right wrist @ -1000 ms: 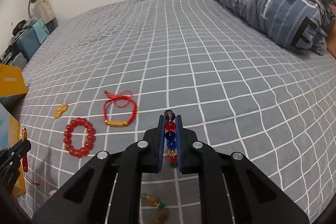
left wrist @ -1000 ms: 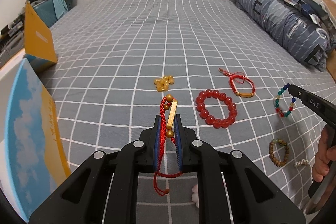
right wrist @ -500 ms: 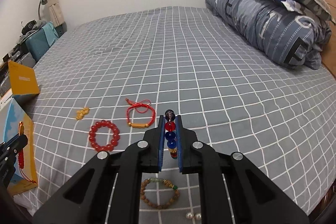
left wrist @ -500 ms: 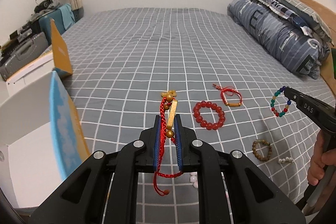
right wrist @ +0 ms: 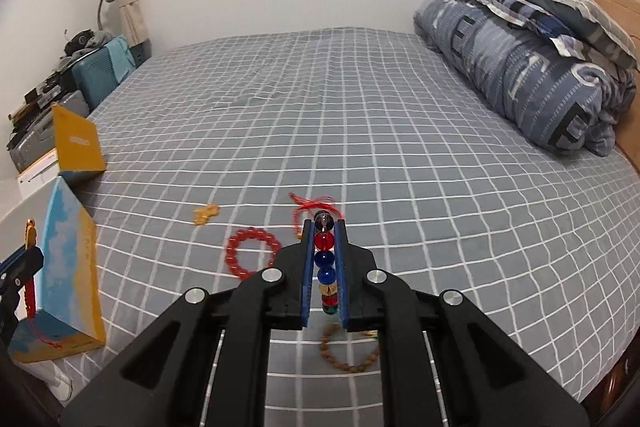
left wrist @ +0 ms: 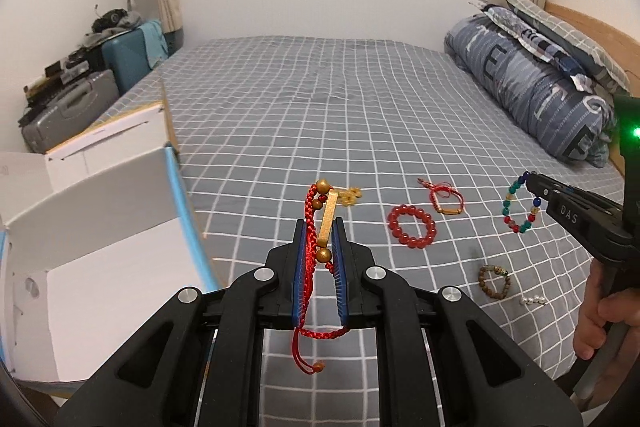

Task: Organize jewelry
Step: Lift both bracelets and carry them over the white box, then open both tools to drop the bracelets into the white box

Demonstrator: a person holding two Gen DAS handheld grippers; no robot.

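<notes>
Open white box point(left wrist: 92, 247) at the left edge of the left wrist view, interior bare as far as it shows, its near end cut off by the frame. Left gripper point(left wrist: 320, 227) is clamped tight on a red cord bracelet point(left wrist: 310, 255) with a gold bar, mid-frame, tail dangling below. Right gripper point(right wrist: 324, 227) is pinched on a multicoloured bead bracelet point(right wrist: 324, 259). On the checked bedsheet point(left wrist: 320, 107): red bead bracelet point(left wrist: 412, 227) at centre right, and the half-hidden gold charm point(left wrist: 352, 193), hard to make out.

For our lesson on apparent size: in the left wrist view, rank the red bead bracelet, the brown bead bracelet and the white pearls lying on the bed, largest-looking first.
1. red bead bracelet
2. brown bead bracelet, though it lies nearer the camera
3. white pearls
</notes>
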